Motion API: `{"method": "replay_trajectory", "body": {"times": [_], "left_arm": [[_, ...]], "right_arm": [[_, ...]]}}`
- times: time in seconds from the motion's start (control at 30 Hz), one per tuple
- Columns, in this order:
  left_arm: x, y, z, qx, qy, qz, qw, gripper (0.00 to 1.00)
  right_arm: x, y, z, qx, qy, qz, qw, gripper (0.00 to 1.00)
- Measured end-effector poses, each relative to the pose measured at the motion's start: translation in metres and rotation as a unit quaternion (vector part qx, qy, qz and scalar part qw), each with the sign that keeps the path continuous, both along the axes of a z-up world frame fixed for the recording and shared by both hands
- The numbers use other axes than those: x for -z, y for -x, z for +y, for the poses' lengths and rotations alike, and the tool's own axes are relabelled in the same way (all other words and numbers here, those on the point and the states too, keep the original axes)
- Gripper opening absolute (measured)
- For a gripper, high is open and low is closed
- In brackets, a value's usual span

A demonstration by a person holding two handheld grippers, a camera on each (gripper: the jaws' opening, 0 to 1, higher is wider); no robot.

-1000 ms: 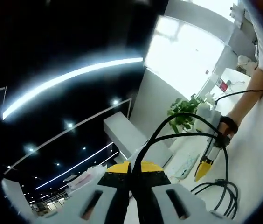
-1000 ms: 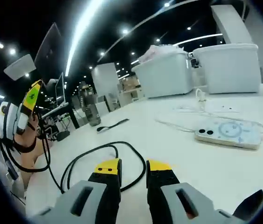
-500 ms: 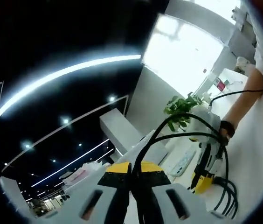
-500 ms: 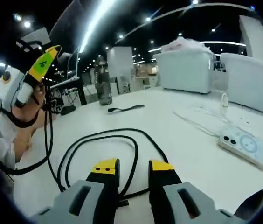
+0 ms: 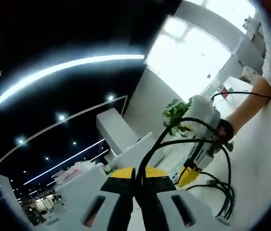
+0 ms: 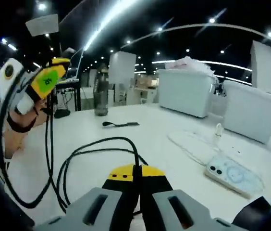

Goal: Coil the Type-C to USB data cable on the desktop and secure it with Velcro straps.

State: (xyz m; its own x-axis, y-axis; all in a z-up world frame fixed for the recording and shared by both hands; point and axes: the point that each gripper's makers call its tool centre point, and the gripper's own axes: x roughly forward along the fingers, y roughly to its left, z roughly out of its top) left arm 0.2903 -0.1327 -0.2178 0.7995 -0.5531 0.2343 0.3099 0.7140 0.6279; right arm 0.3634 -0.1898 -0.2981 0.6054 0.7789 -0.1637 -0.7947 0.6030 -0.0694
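Data cable runs between both pairs of jaws: your right gripper is clamped on a strand just above the desk, loops lying ahead; your left gripper pinches what looks like two strands, held aloft.

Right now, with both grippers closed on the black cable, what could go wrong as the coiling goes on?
1. The left gripper holds the data cable raised, with loops hanging loosely to the desktop; these may tangle or spring open.
2. The right gripper pinches one strand near the white phone; a hard pull might sweep cable into it.
3. The Velcro strap lies apart, farther back, so the coil may loosen while someone reaches for it.
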Motion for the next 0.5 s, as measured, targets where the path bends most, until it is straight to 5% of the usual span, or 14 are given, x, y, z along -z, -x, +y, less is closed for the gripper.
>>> {"method": "replay_trajectory", "body": {"times": [0.2,0.5], "left_arm": [[0.016,-0.013,0.001,-0.011,-0.013,0.022,0.9996,0.08],[0.024,-0.018,0.002,-0.011,-0.009,0.036,0.9992,0.13]], "right_arm": [[-0.048,0.024,-0.010,-0.014,-0.069,-0.068,0.9952,0.01],[-0.062,0.057,0.007,-0.100,-0.075,-0.107,0.9864,0.01]]}}
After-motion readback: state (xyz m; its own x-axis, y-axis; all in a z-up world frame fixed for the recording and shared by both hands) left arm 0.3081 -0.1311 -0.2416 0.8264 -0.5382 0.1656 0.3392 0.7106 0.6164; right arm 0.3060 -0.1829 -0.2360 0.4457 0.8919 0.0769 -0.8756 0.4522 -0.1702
